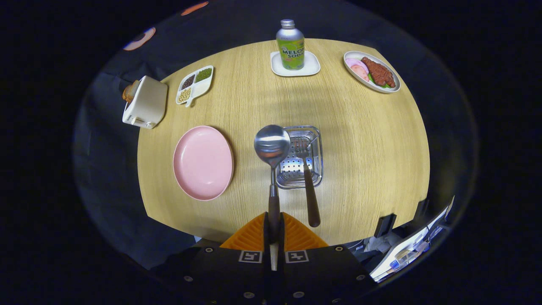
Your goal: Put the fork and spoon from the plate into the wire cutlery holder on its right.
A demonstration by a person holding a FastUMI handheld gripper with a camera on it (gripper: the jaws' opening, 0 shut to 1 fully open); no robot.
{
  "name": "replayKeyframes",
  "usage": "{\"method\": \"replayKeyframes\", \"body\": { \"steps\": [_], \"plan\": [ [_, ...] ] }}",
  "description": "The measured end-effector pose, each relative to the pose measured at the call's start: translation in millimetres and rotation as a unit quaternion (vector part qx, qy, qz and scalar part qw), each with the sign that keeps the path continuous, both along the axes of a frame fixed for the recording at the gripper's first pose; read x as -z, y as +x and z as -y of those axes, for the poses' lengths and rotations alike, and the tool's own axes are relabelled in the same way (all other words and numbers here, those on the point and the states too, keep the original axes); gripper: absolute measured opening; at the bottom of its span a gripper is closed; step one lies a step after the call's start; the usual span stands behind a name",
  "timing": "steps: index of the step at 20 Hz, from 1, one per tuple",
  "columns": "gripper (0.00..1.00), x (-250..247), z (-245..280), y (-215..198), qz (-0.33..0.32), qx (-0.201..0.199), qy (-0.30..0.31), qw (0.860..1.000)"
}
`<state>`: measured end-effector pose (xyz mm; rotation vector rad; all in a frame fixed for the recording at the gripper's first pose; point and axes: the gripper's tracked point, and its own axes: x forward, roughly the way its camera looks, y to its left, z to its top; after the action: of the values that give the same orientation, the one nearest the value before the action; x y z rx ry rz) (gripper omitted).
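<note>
Pale wood grain is running across the round table [360, 161] that is carrying everything, with dark booth cloth hanging behind it. At its middle, a square wire cutlery holder with a perforated metal floor [315, 169] is sitting just right of an oval pink plate [203, 163], which is now lying bare. A steel fork with a dark brown handle [308, 182] is already resting in the holder, tines down on the floor and handle leaning out over the near rim.

The claw [274, 237] is gripping the dark handle of a steel spoon with a round polished bowl [272, 146], both fingers pressing on it. The spoon is pointing straight ahead, its bowl hanging over the holder's left rim, apparently raised above it rather than inside.

Judging from this, the fork is done and the spoon is the step in hand. To finish it well, the claw should be shifting slightly right of that left rim so the bowl is clearing the wire, then tipping the bowl downward and lowering until it is touching the perforated floor left of the fork. Releasing too early, while the bowl is riding on the rim, could be letting the spoon slide off toward the plate.
</note>
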<state>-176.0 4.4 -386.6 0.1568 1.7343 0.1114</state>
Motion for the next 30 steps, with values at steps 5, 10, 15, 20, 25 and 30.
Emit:
{"method": "replayKeyframes", "body": {
  "steps": [5, 10, 15, 20, 25, 30],
  "plan": [
    [0.06, 14, 14, 3, -0.043, -0.008, -0.018, 0.999],
    [0.06, 22, 20, -1, -0.097, -0.014, -0.02, 0.995],
    [0.06, 35, 20, 7, -0.122, -0.014, -0.018, 0.992],
    [0.12, 40, 21, 25, -0.093, -0.005, -0.017, 0.996],
    [0.15, 26, 19, 51, -0.021, 0.02, -0.003, 1.0],
    [0.24, 0, 19, 90, 0.103, 0.028, 0.012, 0.994]
  ]
}}
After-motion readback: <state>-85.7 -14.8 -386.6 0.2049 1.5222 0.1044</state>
